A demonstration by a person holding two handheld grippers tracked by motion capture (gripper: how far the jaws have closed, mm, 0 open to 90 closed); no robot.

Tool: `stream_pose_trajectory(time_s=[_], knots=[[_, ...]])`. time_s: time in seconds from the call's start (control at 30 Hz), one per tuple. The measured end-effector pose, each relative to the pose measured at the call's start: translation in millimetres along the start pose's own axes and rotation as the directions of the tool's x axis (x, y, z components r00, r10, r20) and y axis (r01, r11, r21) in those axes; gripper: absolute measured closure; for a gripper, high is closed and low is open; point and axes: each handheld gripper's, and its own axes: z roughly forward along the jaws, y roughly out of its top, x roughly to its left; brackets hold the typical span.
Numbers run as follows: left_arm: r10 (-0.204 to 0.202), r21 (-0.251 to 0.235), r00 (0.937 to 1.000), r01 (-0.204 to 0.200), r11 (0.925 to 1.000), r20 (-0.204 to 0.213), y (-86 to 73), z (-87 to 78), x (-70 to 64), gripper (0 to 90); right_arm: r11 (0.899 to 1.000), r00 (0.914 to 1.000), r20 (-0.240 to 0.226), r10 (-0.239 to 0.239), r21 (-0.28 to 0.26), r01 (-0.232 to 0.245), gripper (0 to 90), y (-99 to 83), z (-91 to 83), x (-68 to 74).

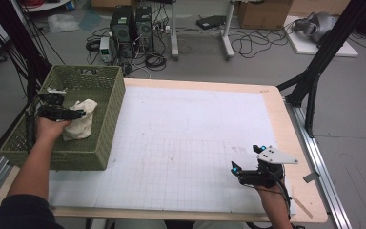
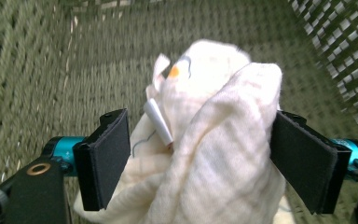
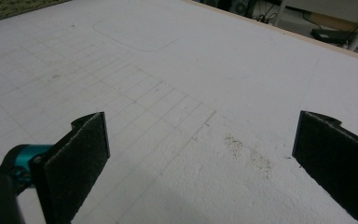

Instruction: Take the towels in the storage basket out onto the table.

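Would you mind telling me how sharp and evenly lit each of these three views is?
High view: soft, evenly lit. Left gripper view: cream cloth bright and fairly sharp, basket weave blurred. Right gripper view: dim, near jaws soft, grid mat clearer.

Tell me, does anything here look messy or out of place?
Only small things. The cream cloth between the left gripper's wide jaws is bunched into a crumpled lump inside the green woven basket, not folded. On the white grid mat, a faint dark smudge lies ahead of the right gripper. Nothing looks broken or spilled.
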Motion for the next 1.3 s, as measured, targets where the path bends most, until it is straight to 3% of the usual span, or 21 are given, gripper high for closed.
stream_pose_trajectory(time_s=[0.07,0.23,0.27,0.4,0.47,0.5,0.53,0.57,0.6,0.63,0.83,0.93,1.0,1.07,1.1,1.13,1.17,1.2,1.23,1.3], knots=[[0.026,0.034,0.9996,-0.026,0.9991,-0.01,-2.5,4.2,-0.6,21.8,1.0,1.0,-0.001,-0.001,-0.003,0.001,2.9,-0.2,-0.3,-0.2],[0.035,0.099,0.9993,-0.033,0.9945,-0.016,-6.9,12.0,1.1,21.2,1.0,1.0,-0.008,0.003,0.004,-0.003,2.9,-0.7,1.3,1.0],[0.042,0.146,0.999,-0.044,0.9884,0.018,-11.2,17.9,0.7,21.5,1.0,0.9999,-0.014,0.0,0.003,0.0,2.9,-0.9,2.0,1.6],[0.058,0.171,0.9974,-0.064,0.9831,0.043,-14.1,23.3,-1.6,23.4,1.0,0.9999,-0.017,0.001,0.003,-0.001,2.9,-0.7,2.1,1.8],[0.051,0.175,0.9968,-0.061,0.9827,0.062,-14.2,22.6,-0.7,34.4,1.0,0.9998,-0.018,0.003,0.006,-0.003,2.9,-1.2,1.8,1.5],[0.046,0.173,0.9959,-0.059,0.9831,0.078,-14.3,22.1,-0.4,34.4,1.0,0.9998,-0.018,0.003,0.006,-0.003,2.9,-1.2,1.8,1.5],[0.054,0.173,0.9938,-0.07,0.9825,0.098,-14.2,20.8,-0.7,47.7,1.0,0.9998,-0.021,0.001,0.011,-0.001,2.9,-2.0,3.0,0.4],[0.066,0.172,0.9925,-0.083,0.9815,0.103,-13.9,19.9,-1.7,47.7,1.0,0.9998,-0.021,0.001,0.011,-0.001,2.9,-2.0,3.0,0.4],[0.078,0.168,0.9914,-0.095,0.9811,0.105,-12.6,17.7,-2.2,57.2,1.0,0.9996,-0.023,0.014,0.015,-0.013,2.9,-2.4,3.8,0.0],[0.078,0.168,0.9914,-0.095,0.9811,0.105,-12.6,17.7,-2.2,61.0,1.0,0.9996,-0.023,0.014,0.015,-0.013,2.9,-2.4,3.8,0.0],[0.047,0.104,0.9946,-0.056,0.993,0.093,-6.7,6.3,2.1,67.9,1.0,0.9997,-0.024,0.009,0.007,-0.008,2.9,-1.0,1.2,0.6],[-0.001,0.028,0.9947,-0.002,0.9996,0.102,-2.6,-5.0,5.3,68.2,1.0,0.9995,-0.025,0.021,0.008,-0.02,2.9,-1.8,-0.3,0.2],[-0.018,0.006,0.9948,0.017,0.9998,0.1,-1.3,-9.8,7.8,68.6,1.0,0.9994,-0.028,0.021,0.006,-0.021,2.9,-1.6,-1.2,0.5],[-0.059,-0.066,0.9919,0.067,0.9956,0.112,0.7,-21.1,12.8,68.8,1.0,0.9994,-0.028,0.017,0.004,-0.017,2.9,-1.0,-1.9,0.8],[-0.059,-0.066,0.9919,0.067,0.9956,0.112,0.7,-21.1,12.8,68.9,1.0,0.9994,-0.028,0.017,0.004,-0.017,2.9,-1.0,-1.9,0.8],[-0.058,-0.119,0.9905,0.073,0.9902,0.125,1.7,-29.9,15.3,69.1,1.0,0.9995,-0.027,0.015,0.0,-0.015,2.9,-0.5,-2.2,0.8],[-0.058,-0.119,0.9905,0.073,0.9902,0.125,1.7,-29.9,15.3,69.1,1.0,0.9995,-0.027,0.015,0.0,-0.015,2.9,-0.5,-2.2,0.8],[-0.054,-0.17,0.9892,0.077,0.9824,0.137,2.4,-38.2,17.0,69.3,1.0,0.9995,-0.027,0.018,-0.001,-0.018,2.9,-0.3,-2.2,0.9],[-0.054,-0.17,0.9892,0.077,0.9824,0.137,2.4,-38.2,17.0,69.3,1.0,0.9995,-0.027,0.018,-0.001,-0.018,2.9,-0.3,-2.2,0.9],[-0.044,-0.21,0.9884,0.075,0.9749,0.145,3.4,-46.2,18.3,69.4,1.0,0.9995,-0.028,0.017,-0.001,-0.017,2.9,-0.2,-2.1,1.1]])
